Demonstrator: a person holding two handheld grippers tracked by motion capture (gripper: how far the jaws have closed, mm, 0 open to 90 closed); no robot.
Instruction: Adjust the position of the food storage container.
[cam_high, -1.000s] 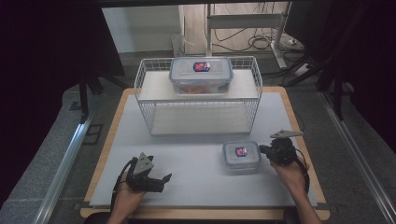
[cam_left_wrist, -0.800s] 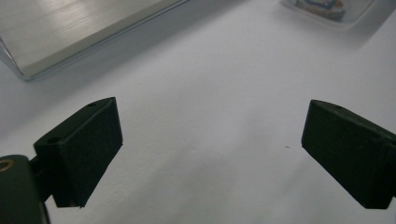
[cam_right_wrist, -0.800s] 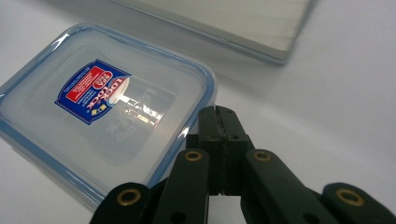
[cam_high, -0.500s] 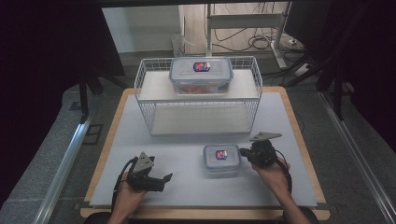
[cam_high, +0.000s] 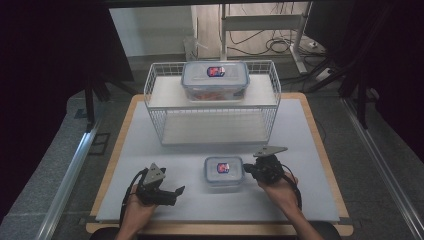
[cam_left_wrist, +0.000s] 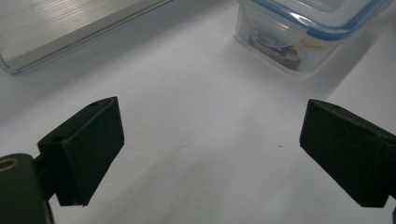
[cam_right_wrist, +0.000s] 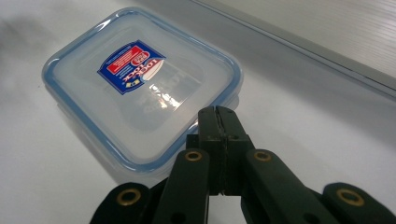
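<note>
On the mat's near left, the left gripper (cam_high: 176, 191) rests with jaws apart, aimed at the small box (cam_high: 223, 171) just to its right. Against that box's right edge, the right gripper (cam_high: 248, 171) presses, jaws together.

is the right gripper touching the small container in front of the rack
Touching. In the right gripper view, the right gripper's shut jaws meet the rim of the small container, no gap visible.
</note>
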